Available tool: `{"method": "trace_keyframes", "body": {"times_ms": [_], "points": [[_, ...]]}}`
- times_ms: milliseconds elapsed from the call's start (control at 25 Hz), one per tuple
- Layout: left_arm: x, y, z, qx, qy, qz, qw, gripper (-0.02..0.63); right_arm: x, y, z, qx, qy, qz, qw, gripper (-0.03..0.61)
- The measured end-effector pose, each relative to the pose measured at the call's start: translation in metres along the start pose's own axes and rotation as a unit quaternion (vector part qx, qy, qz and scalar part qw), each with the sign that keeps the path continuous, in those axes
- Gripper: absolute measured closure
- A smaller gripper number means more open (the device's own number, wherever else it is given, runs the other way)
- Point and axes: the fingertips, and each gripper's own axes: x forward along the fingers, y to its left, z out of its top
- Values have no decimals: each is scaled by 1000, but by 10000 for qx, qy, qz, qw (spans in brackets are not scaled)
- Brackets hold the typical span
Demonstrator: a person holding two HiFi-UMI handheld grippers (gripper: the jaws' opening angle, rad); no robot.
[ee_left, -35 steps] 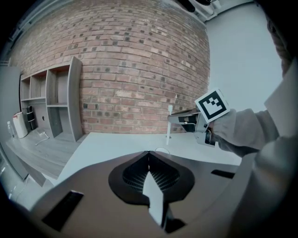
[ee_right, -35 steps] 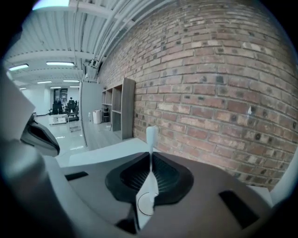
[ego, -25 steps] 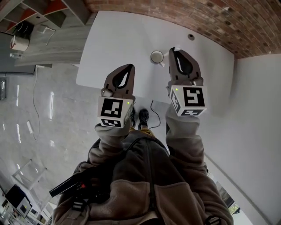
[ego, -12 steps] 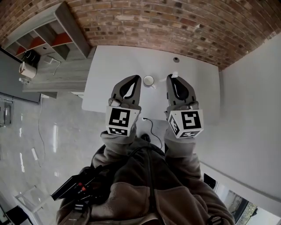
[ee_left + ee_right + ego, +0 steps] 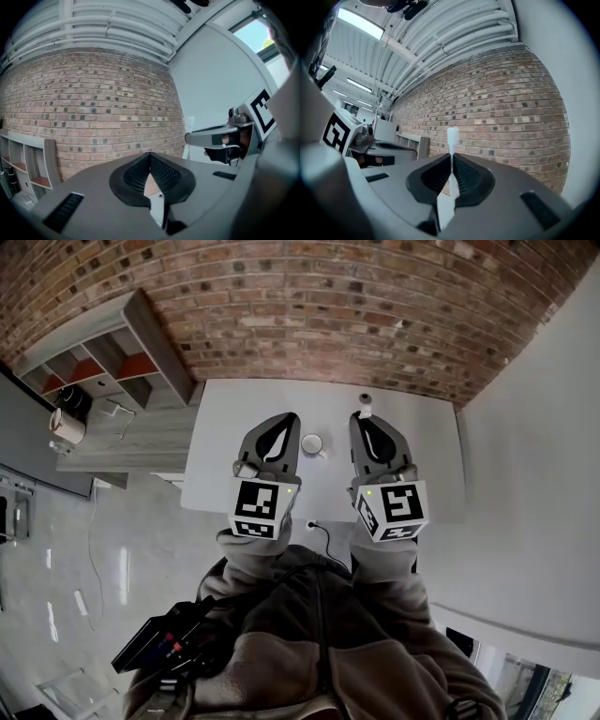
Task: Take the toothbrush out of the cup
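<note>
A white cup [image 5: 312,443] stands on the white table [image 5: 422,456], between the two gripper tips in the head view. My right gripper [image 5: 361,418] is shut on a white toothbrush [image 5: 452,136]. The brush is held upright, and its bristled head sticks out above the jaws [image 5: 365,411], well clear of the cup. My left gripper [image 5: 284,418] is shut with nothing in it, just left of the cup. In the left gripper view its jaws [image 5: 150,154] meet in front of the brick wall. The cup is hidden in both gripper views.
A brick wall [image 5: 328,315] runs behind the table. A grey shelf unit [image 5: 103,362] with red panels stands at the left, with a white kettle [image 5: 67,427] beside it. A small round hole [image 5: 365,397] sits in the table's far part. A black cable [image 5: 323,535] hangs off the near edge.
Both grippers have risen and now point toward the brick wall. The head view has tilted up, so more wall shows. The toothbrush stays in the right gripper, and the cup has not moved.
</note>
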Motion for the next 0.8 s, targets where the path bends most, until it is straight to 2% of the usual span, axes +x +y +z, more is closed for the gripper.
{"method": "trace_keyframes", "body": {"times_ms": [440,800], "points": [[-2,17,25,236,-267,149,9993,611,14,8,24,-6,-330,192,9993,560],[-10,33,35,328,-456,415,9976,611,25,11,28,-8,-418,259,9988,560]]}}
